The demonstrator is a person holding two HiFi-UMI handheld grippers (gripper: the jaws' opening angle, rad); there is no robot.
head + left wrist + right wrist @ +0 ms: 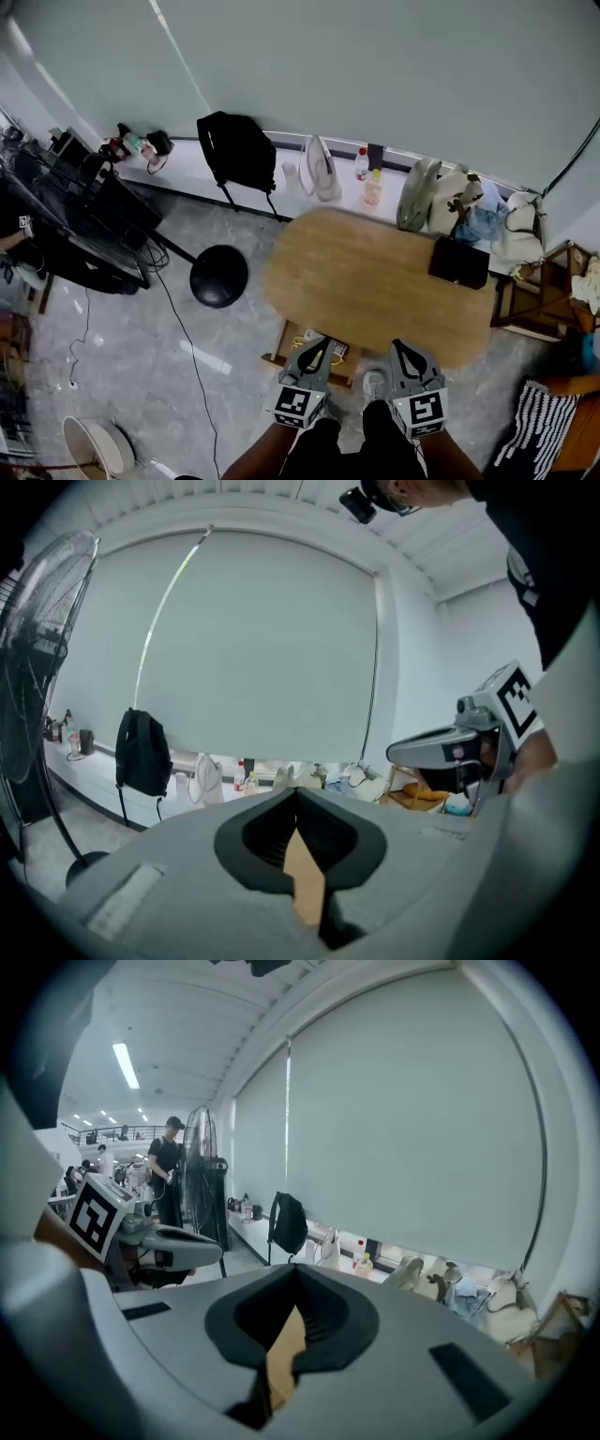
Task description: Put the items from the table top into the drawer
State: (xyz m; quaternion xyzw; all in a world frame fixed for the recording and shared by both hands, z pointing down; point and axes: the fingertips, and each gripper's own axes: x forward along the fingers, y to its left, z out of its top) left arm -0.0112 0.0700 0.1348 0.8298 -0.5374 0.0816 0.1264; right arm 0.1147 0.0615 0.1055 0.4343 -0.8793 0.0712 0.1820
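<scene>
Both tongs are poised over the near edge of the wooden table (pixel 356 281). The left tongs (pixel 324 344) and right tongs (pixel 399 346) are each pressed together, tips meeting, w/ nothing btwn the jaws in either gripper view. Only 1 thing shows on the table top: a black box (pixel 459 262), well beyond the right tongs & off to their right. An open wooden drawer (pixel 278 350) sits under the table edge, just below the left tongs' tips. Small bits w/ yellow loops lie in it, too small to name. Judgement: a top this bare over a drawer w/ things in it fits a clear-out w/ only the box left to go. It also fits 1 that is finished, w/ the box no part of the load; the pics don't settle which. If the box is to go, it looks wide & rigid for 1 pair. Spread the jaws fully before reaching it, take a narrow side or use the 2 pairs on opposite ends, & keep it level. The drawer, on the left tongs' side, may be a tight fit. Writing: none legible. The marker cubes (pixel 292 405) carry black-&-white square codes only. Labels on the 2 bottles (pixel 362 165), far beyond the tongs, are too small to read.
</scene>
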